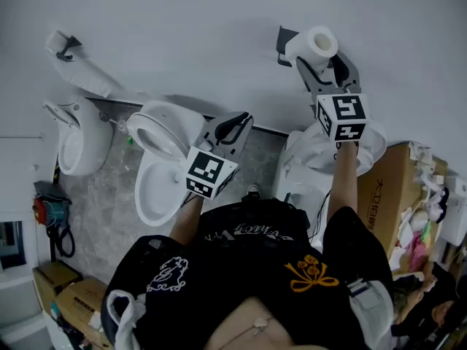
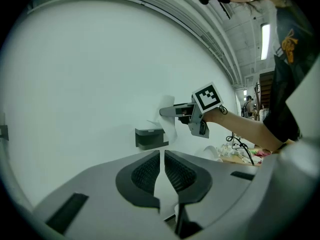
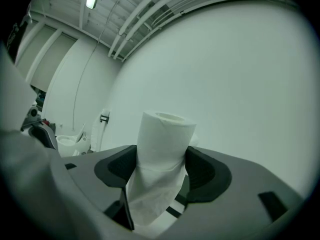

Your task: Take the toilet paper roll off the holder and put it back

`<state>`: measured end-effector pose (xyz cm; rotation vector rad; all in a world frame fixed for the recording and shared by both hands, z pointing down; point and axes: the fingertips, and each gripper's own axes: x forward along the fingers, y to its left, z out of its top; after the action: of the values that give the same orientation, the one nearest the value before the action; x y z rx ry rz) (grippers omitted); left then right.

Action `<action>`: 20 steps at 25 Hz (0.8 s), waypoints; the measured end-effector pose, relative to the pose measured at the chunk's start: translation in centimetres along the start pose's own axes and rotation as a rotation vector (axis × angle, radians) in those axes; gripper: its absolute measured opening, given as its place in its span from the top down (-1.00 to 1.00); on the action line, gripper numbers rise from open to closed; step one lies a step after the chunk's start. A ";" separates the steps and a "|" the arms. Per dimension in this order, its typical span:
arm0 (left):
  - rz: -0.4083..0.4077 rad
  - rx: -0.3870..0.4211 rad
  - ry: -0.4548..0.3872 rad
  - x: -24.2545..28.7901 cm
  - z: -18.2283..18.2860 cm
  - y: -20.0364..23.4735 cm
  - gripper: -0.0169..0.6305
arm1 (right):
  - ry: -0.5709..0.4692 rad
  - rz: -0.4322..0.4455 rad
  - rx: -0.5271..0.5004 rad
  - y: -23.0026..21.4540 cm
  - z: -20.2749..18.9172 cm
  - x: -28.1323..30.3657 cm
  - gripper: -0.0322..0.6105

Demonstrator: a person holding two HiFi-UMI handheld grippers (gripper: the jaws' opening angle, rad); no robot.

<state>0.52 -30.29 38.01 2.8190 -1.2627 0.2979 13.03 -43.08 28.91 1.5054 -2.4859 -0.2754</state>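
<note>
My right gripper (image 1: 323,63) is raised to the white wall and shut on the white toilet paper roll (image 1: 315,44). The roll sits right beside the dark grey holder (image 1: 284,41); whether it touches the holder I cannot tell. In the right gripper view the roll (image 3: 162,139) stands between both pads, a loose sheet hanging below it. The left gripper view shows the holder (image 2: 150,136) with the roll (image 2: 169,118) just to its right. My left gripper (image 1: 232,127) hangs lower, over a toilet, with its jaws together and nothing in them (image 2: 162,166).
A white toilet (image 1: 164,152) stands below the left gripper, another (image 1: 76,141) further left, a third (image 1: 306,159) under my right arm. A second wall holder (image 1: 66,46) is at the top left. A cardboard box (image 1: 390,188) stands at the right.
</note>
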 end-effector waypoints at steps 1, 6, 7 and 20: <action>0.004 0.001 0.002 0.1 0.0 0.2 0.82 | -0.002 -0.006 -0.007 -0.6 0.2 0.5 -0.08; 0.025 0.005 0.019 0.7 -0.4 0.7 0.82 | -0.002 -0.056 0.006 -3.6 0.1 2.1 -0.08; 0.029 0.005 0.022 0.8 -0.4 0.8 0.82 | 0.000 -0.069 0.012 -4.2 -0.1 2.4 -0.08; 0.043 0.013 0.041 2.6 -0.6 2.1 0.82 | 0.142 -0.192 -0.020 -7.8 -4.6 4.3 -0.08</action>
<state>0.57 -33.51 38.98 2.7848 -1.3190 0.3646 19.02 -50.69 31.60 1.6947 -2.2277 -0.2152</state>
